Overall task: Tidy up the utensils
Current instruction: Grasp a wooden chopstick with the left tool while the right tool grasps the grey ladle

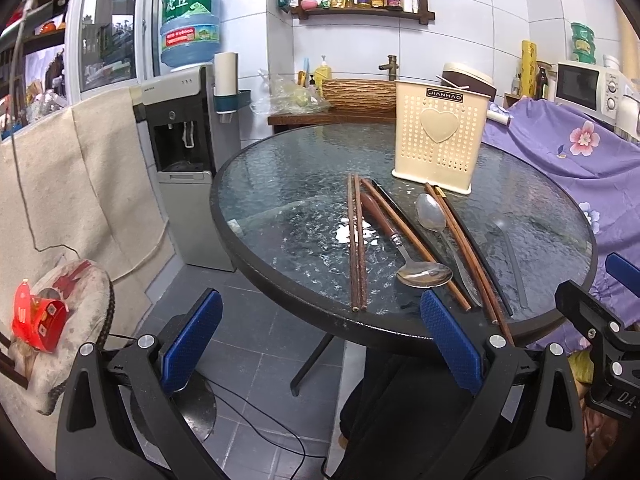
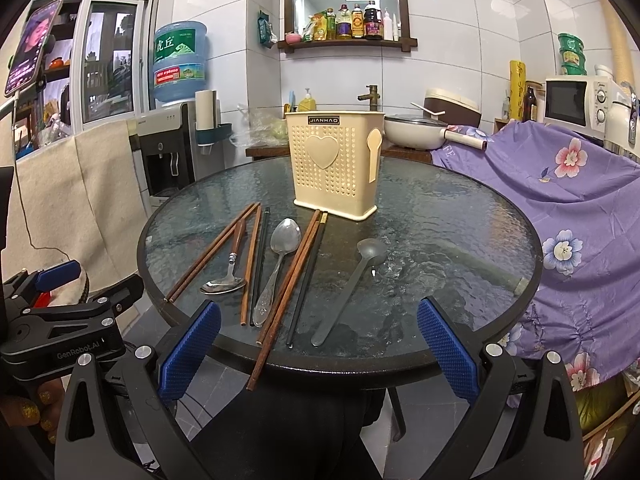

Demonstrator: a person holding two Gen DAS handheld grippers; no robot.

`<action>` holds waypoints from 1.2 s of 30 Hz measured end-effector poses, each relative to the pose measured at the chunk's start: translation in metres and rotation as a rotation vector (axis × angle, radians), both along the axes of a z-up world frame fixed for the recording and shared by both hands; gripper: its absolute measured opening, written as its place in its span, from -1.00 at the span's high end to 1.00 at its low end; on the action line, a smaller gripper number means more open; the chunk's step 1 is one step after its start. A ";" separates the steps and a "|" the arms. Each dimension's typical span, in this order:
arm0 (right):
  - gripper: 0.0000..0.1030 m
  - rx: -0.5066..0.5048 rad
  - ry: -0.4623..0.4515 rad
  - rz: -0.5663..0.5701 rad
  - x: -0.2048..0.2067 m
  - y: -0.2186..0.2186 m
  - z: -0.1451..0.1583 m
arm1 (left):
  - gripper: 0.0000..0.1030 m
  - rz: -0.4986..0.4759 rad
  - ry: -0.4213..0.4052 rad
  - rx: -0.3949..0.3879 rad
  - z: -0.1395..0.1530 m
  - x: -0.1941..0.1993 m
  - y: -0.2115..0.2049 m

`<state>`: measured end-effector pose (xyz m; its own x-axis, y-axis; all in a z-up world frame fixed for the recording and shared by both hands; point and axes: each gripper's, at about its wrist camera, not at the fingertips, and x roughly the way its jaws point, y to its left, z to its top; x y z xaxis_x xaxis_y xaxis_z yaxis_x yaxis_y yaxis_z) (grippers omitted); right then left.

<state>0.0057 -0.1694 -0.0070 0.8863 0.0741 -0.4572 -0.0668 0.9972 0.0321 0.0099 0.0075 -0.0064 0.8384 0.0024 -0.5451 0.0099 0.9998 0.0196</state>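
Lying loose on the round glass desk (image 2: pixel 460 216): brown chopsticks (image 2: pixel 208 254), metal spoon (image 2: pixel 280 260), grey ladle (image 2: pixel 352 284) | cream perforated holder (image 2: pixel 334 164) stood upright behind them, empty | one chopstick overhung the near rim | left tool (image 1: pixel 320 344) and right tool (image 2: pixel 320 352) both spread wide, holding nothing, short of the desk edge.

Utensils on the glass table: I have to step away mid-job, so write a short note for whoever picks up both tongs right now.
Left tongs: open, empty, short of the table's near edge.
Right tongs: open, empty, at the near edge.
Holder: upright at the far side of the table; contents not visible.
Loose on the glass: brown chopsticks, wooden-handled spoon, black chopstick, metal spoon, grey spoon.
Done: nothing, as far as can be seen.
Left: every utensil into the holder.
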 end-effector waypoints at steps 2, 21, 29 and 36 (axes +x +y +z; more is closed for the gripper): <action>-0.88 -0.008 0.003 -0.003 0.007 -0.003 -0.004 | -0.90 -0.010 -0.006 -0.005 -0.001 0.004 0.001; -0.88 -0.038 0.111 0.049 0.090 -0.011 0.011 | -0.63 -0.056 0.021 0.016 0.009 0.086 0.013; -0.88 -0.040 0.159 0.049 0.113 -0.011 0.013 | -0.38 -0.069 0.065 0.001 0.009 0.117 0.011; -0.85 -0.040 0.208 0.046 0.132 -0.010 0.007 | -0.33 -0.077 0.094 0.004 0.005 0.143 0.013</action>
<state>0.1376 -0.1791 0.0004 0.7688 0.0905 -0.6331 -0.1081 0.9941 0.0108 0.1525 0.0205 -0.0015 0.7815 -0.0574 -0.6212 0.0885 0.9959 0.0193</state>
